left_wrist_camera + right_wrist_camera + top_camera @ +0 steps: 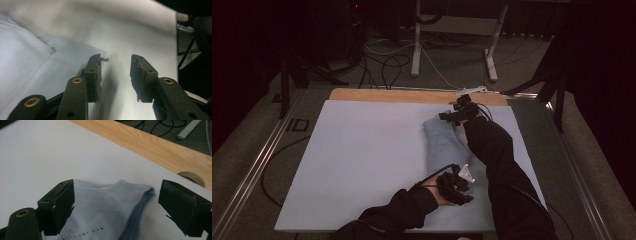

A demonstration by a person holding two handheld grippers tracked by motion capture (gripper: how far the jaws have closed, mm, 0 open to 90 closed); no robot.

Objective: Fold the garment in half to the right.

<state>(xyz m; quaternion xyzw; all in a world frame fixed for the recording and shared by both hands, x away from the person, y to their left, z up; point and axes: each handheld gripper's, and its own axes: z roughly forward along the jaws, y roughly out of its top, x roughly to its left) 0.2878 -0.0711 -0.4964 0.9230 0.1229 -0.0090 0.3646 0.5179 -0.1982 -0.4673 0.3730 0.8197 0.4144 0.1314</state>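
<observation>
A light blue garment lies folded on the right part of the white sheet. The left gripper is at its near end, jaws apart, holding nothing. The right gripper is at the far end, jaws wide, empty. Dark sleeves hide some cloth. Cables lie on the dim floor beyond the wooden table edge.

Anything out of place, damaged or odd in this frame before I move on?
Only minor wear: the left claw has chipped, ragged pad edges, with a bit of fluff on one tip. The light blue garment lies folded on the white mat, nothing spilled.
</observation>
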